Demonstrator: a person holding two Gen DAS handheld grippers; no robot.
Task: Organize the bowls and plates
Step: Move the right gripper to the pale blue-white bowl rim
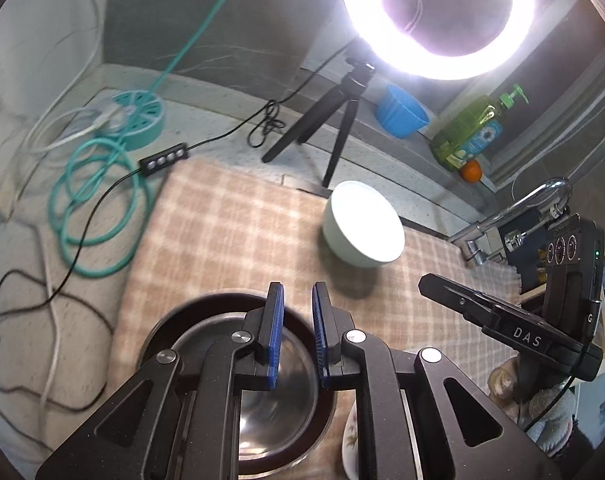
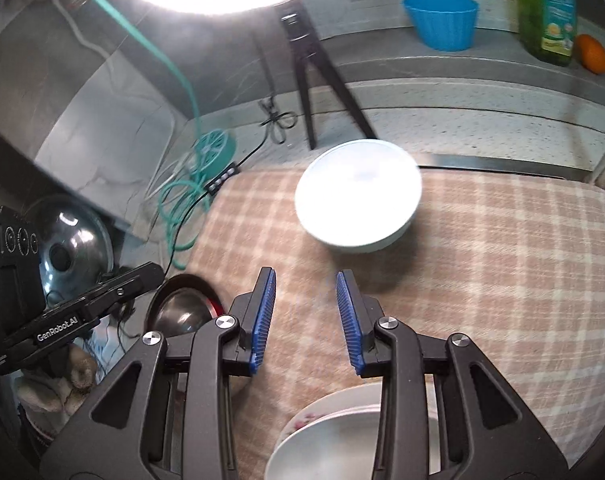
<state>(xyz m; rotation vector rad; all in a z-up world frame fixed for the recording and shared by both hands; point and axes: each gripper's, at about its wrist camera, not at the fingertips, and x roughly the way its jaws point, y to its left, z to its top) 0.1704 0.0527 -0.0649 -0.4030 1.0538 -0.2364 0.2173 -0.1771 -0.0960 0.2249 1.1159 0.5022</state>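
A white bowl (image 1: 362, 228) (image 2: 358, 196) stands upright on the checked cloth (image 1: 222, 220) (image 2: 502, 260), ahead of both grippers. My left gripper (image 1: 296, 292) hovers over a steel bowl (image 1: 274, 396) nested in a dark red-brown dish (image 1: 158, 332); its blue pads are almost together with nothing between them. My right gripper (image 2: 304, 276) is open and empty above the cloth, short of the white bowl. Below it lie stacked white plates with a floral rim (image 2: 334, 436); their edge (image 1: 350, 440) also shows in the left wrist view. The steel bowl (image 2: 182, 316) sits to its left.
A ring light on a black tripod (image 1: 322, 120) (image 2: 314, 72) stands behind the cloth. A blue cup (image 1: 400, 114) (image 2: 442, 20), green soap bottle (image 1: 470, 132), orange (image 2: 592, 54) and faucet (image 1: 514, 208) are at the back right. A teal cable reel (image 1: 138, 116) and cords lie left.
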